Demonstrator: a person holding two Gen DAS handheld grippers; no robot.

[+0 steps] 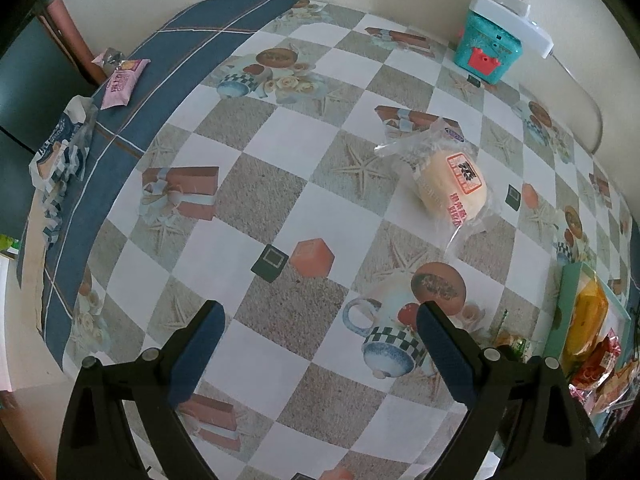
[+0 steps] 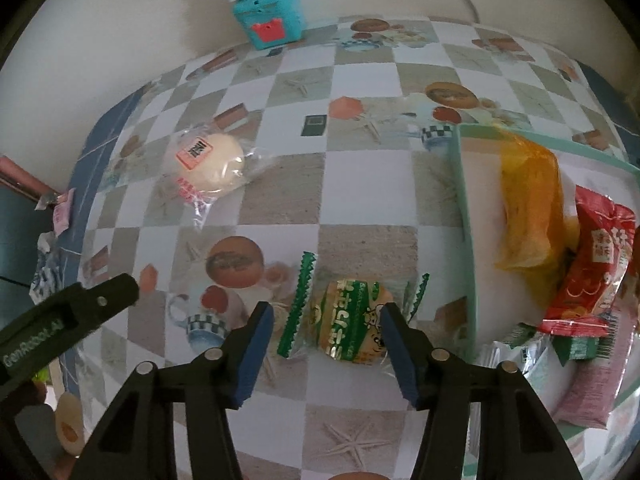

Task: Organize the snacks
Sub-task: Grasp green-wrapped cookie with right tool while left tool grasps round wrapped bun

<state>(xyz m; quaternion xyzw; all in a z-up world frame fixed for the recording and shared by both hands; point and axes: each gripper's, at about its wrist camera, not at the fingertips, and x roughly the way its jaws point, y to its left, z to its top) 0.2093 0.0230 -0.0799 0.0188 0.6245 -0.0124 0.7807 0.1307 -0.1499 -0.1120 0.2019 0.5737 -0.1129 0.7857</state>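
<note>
A round bun in a clear wrapper [image 1: 446, 178] lies on the checked tablecloth, also in the right wrist view [image 2: 210, 166]. A green-wrapped snack [image 2: 352, 320] lies between the open fingers of my right gripper [image 2: 326, 344], which stands over it. A mint tray [image 2: 466, 216] at the right holds an orange pack [image 2: 528, 208], a red pack [image 2: 592, 276] and a pink pack [image 2: 588, 392]. My left gripper [image 1: 320, 344] is open and empty above the cloth; part of it shows in the right wrist view [image 2: 68, 316]. A pink pack [image 1: 124, 80] and a blue-white pack [image 1: 60, 152] lie at the table's far left edge.
A teal box with a white power strip on top [image 1: 490, 44] stands at the wall, with a cable running right. The tray's edge [image 1: 564, 308] shows at the right of the left wrist view. The table drops off at the left by a dark cabinet [image 1: 24, 92].
</note>
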